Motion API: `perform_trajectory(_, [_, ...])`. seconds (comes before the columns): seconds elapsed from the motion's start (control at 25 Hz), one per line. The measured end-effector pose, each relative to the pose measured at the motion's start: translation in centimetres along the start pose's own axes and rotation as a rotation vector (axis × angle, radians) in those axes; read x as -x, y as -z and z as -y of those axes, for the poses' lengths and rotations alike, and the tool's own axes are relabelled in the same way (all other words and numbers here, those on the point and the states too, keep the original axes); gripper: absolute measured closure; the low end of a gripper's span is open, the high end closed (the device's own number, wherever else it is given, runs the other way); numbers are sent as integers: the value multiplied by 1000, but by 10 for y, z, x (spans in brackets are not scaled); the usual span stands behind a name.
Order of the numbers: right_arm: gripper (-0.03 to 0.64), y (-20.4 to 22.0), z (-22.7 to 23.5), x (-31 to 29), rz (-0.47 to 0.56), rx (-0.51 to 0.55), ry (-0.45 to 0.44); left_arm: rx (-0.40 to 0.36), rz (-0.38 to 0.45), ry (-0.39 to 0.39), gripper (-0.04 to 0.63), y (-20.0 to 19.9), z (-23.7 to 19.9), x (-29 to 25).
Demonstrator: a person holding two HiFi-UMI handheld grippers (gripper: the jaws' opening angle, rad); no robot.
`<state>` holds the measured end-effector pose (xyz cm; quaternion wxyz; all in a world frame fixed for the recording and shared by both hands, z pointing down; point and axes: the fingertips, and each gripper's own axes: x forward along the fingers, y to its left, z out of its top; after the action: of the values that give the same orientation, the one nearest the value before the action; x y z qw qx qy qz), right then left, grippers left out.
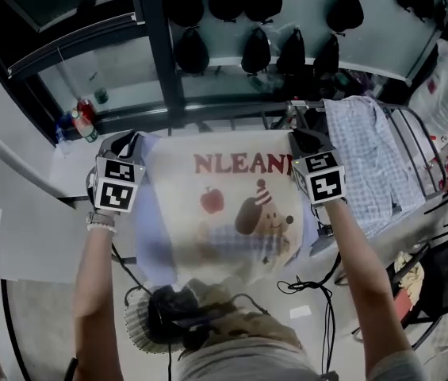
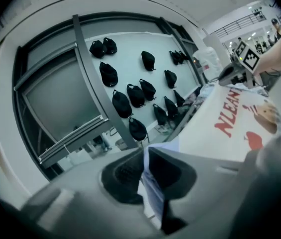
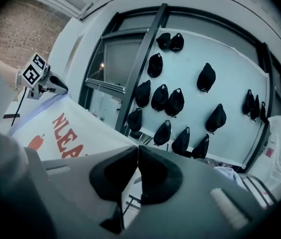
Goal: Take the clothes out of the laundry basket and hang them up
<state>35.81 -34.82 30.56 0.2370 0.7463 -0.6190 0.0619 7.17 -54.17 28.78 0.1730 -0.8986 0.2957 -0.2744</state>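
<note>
A white T-shirt (image 1: pixel 231 205) with red letters, a red apple and a cartoon dog hangs spread out between my two grippers, its front toward me. My left gripper (image 1: pixel 131 143) is shut on its left top corner; in the left gripper view (image 2: pixel 145 156) a fold of pale cloth (image 2: pixel 152 193) sits pinched between the jaws. My right gripper (image 1: pixel 299 140) is shut on the right top corner, and in the right gripper view (image 3: pixel 138 153) the jaws meet tightly with the shirt (image 3: pixel 65 128) running off to the left. The laundry basket (image 1: pixel 140 324) stands on the floor below the shirt.
A metal drying rack (image 1: pixel 422 153) stands at the right with a blue checked shirt (image 1: pixel 366 157) draped over it. Black caps (image 1: pixel 255 50) hang on the pale wall ahead. Bottles (image 1: pixel 85 121) sit on the window sill at the left. Cables (image 1: pixel 311 284) lie on the floor.
</note>
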Motion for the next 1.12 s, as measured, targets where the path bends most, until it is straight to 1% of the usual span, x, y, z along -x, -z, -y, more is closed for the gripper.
perform_trajectory(0.2, [611, -14, 25, -75, -34, -21, 39, 24, -11, 1, 569, 1, -35, -81])
perform_trajectory(0.32, [611, -19, 34, -118, -68, -10, 47, 14, -28, 9, 569, 5, -47, -124])
perform_trajectory(0.48, [611, -20, 45, -168, -112, -7, 56, -7, -43, 15, 569, 8, -65, -174])
perform_trajectory(0.64, [611, -18, 59, -208, -137, -11, 77, 14, -44, 16, 568, 9, -79, -218])
perform_trajectory(0.8, [611, -4, 64, -242, -185, -30, 74, 55, -75, 56, 566, 24, -73, -258])
perform_trajectory(0.96, [609, 20, 53, -261, -245, -31, 36, 61, -107, 102, 555, 42, -56, -279])
perform_trajectory(1.0, [609, 24, 51, -263, -251, -33, 26, 59, -111, 116, 545, 45, -52, -280])
perform_trajectory(1.08, [600, 25, 48, -264, -244, -39, 14, 66, -116, 149, 505, 45, -45, -279])
perform_trajectory(1.12, [564, 24, 46, -264, -235, -50, 5, 74, -114, 166, 485, 44, -41, -276])
